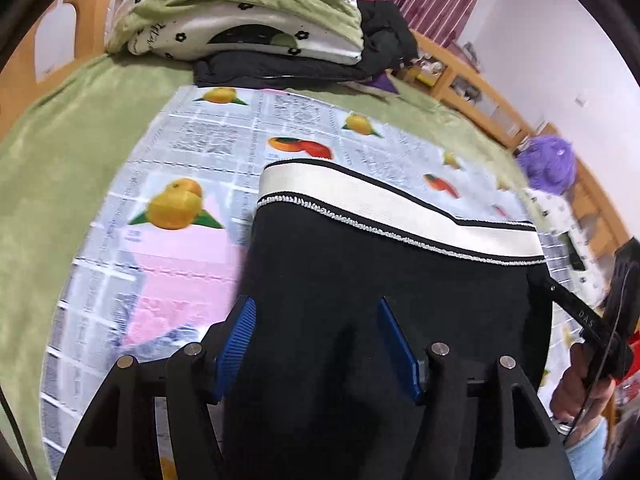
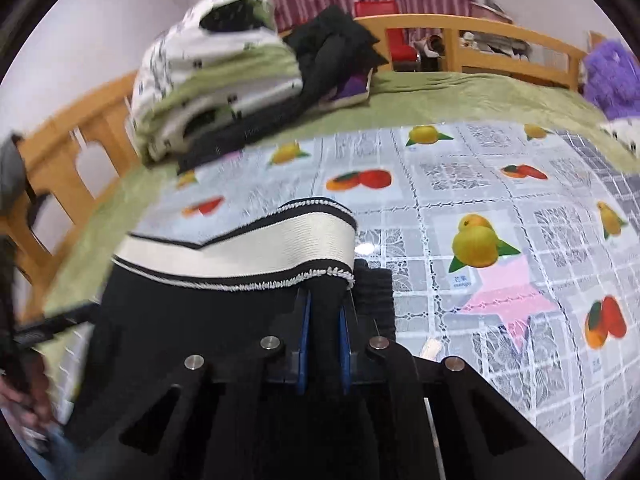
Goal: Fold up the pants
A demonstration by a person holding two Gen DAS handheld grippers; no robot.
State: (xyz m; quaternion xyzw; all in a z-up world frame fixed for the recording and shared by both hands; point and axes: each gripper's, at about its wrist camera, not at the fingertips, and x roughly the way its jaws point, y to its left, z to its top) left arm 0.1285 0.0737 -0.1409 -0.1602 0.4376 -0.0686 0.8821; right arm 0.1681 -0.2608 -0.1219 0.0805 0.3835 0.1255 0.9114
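Black pants (image 1: 384,280) with a white waistband (image 1: 384,204) lie on a fruit-print cloth (image 1: 168,264) on a bed. My left gripper (image 1: 316,312) is open, its blue fingers (image 1: 240,344) spread wide, with pants fabric lying between them. In the right wrist view my right gripper (image 2: 323,312) is shut on the black pants (image 2: 224,320) just below the waistband (image 2: 256,244), near its right end. The blue pads (image 2: 305,336) stand close together with fabric pinched between. The right gripper's body (image 1: 616,312) shows at the right edge of the left wrist view.
A stack of folded bedding (image 2: 216,76) and dark clothes (image 2: 336,48) lie at the far side of the green bedspread (image 2: 460,96). A wooden bed rail (image 2: 472,36) rings the bed. A purple fluffy thing (image 2: 612,76) sits at the right.
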